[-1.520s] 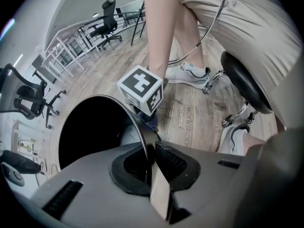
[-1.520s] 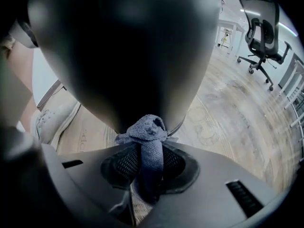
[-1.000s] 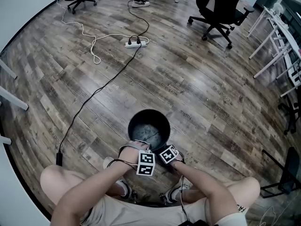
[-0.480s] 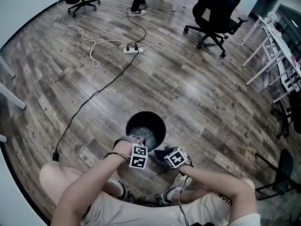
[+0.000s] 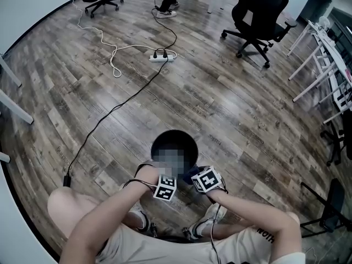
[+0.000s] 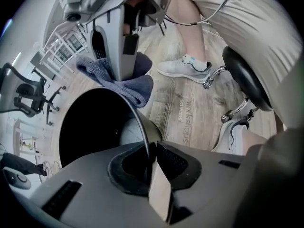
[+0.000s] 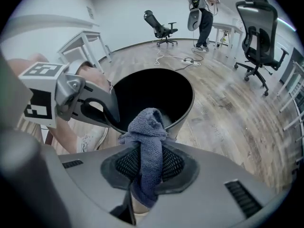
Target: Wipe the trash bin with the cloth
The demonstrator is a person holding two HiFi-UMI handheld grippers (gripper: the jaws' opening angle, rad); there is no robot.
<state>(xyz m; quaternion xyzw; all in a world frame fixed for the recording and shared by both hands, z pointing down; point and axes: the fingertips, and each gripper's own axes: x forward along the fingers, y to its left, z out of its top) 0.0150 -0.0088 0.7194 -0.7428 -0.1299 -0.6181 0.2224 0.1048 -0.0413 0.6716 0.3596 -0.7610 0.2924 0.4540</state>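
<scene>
In the head view, the black trash bin (image 5: 165,141) is standing on the wooden floor (image 5: 236,109), just in front of the person's feet. The left gripper (image 5: 163,179) is reaching to its near rim, and the right gripper (image 5: 202,177) is hovering just beside, to the right. A black cable (image 5: 110,114) is running across the floor from a far power strip (image 5: 163,57).

In the left gripper view, the jaws are standing narrow. They have just been closing, and they are pinching the thin rim of the bin between the pads. The blue-grey cloth (image 6: 128,84) is hanging at the far rim; whether it is touching I cannot tell.

In the right gripper view, the jaws are clamping the cloth, and a bunch of it is sticking out over the bin's dark opening.
</scene>
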